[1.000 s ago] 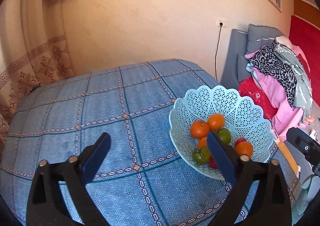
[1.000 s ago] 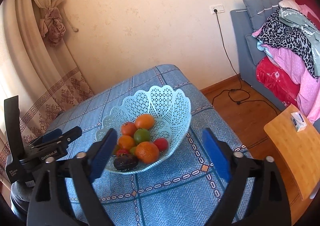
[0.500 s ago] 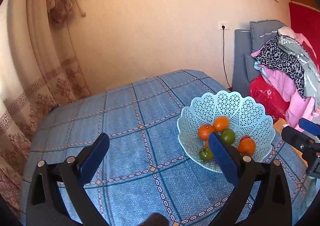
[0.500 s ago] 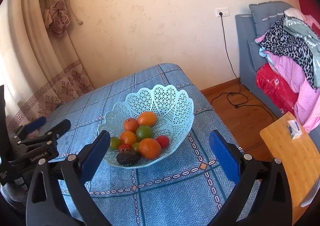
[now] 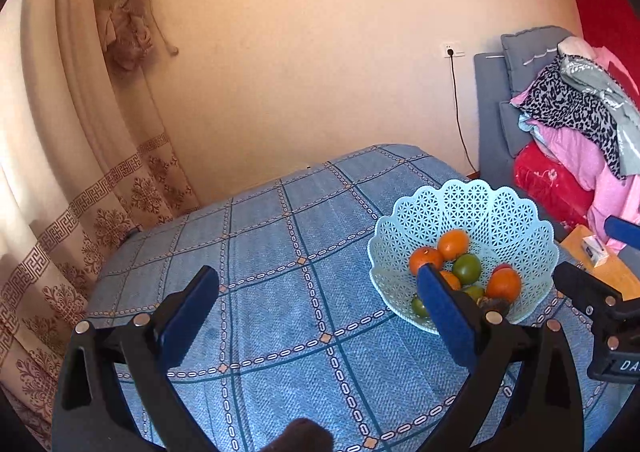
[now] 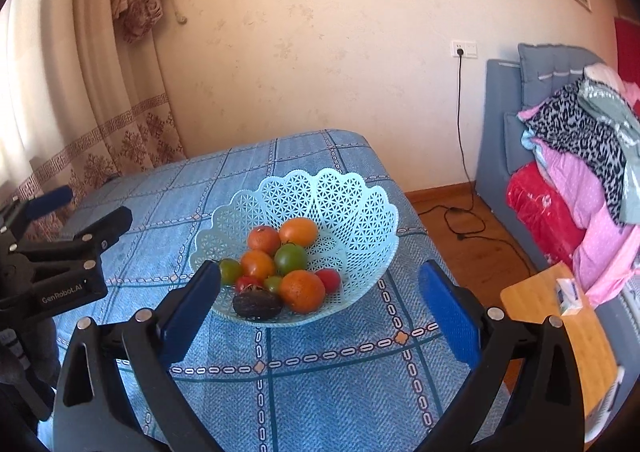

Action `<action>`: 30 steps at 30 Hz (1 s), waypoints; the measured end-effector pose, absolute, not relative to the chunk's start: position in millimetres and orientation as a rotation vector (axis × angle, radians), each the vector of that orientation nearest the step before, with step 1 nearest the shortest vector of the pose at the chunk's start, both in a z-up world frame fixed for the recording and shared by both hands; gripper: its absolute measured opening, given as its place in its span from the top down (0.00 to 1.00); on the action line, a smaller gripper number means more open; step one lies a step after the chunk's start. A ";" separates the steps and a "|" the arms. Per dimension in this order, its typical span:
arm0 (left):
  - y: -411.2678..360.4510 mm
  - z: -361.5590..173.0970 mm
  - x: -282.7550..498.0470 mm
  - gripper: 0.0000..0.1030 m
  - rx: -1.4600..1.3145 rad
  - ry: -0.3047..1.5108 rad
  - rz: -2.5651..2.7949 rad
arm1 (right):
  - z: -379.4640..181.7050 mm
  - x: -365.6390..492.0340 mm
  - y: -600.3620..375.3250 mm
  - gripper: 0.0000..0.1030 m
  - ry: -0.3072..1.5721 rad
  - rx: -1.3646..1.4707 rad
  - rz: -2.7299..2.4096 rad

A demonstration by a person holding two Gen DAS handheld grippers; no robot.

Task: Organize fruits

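A light blue lattice fruit basket [image 6: 352, 208] stands on the blue checked tablecloth [image 6: 320, 372]. It holds several fruits: oranges [image 6: 302, 290], green ones [image 6: 291, 258], small red ones [image 6: 329, 279] and a dark avocado [image 6: 257, 305]. The basket also shows in the left wrist view [image 5: 480, 208] at the right. My left gripper [image 5: 320, 312] is open and empty above the cloth, left of the basket. My right gripper [image 6: 320, 306] is open and empty, in front of the basket and apart from it.
A wooden side table [image 6: 568, 328] with a small box [image 6: 568, 294] stands right of the table. A grey sofa with piled clothes [image 6: 584, 140] is at the right. A curtain [image 5: 80, 172] hangs at the left. A cable [image 6: 460, 156] runs down the wall.
Both grippers have drawn back and lifted, so the basket looks smaller and farther away. Both stay open and empty. The fruits have not moved.
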State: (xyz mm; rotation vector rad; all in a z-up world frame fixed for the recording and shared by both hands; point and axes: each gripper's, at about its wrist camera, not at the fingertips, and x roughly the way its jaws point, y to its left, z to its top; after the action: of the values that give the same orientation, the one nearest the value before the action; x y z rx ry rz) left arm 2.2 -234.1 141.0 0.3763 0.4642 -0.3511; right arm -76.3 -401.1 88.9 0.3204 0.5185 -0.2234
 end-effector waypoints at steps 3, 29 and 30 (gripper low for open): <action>-235.8 140.0 0.5 0.05 0.399 0.452 -0.336 | 88.8 -75.0 -398.2 0.03 0.527 0.297 -0.236; -248.0 129.8 -1.3 0.05 0.474 0.433 -0.310 | 85.8 -70.1 -386.4 0.03 0.552 0.216 -0.281; -247.8 129.7 -1.0 0.05 0.474 0.433 -0.310 | 85.6 -69.5 -386.2 0.03 0.553 0.214 -0.280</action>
State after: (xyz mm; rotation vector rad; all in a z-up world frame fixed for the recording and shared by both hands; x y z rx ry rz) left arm -1.0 -247.8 129.7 0.4744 0.4329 -0.3097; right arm -69.5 -386.2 85.6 0.2140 0.5534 -0.2802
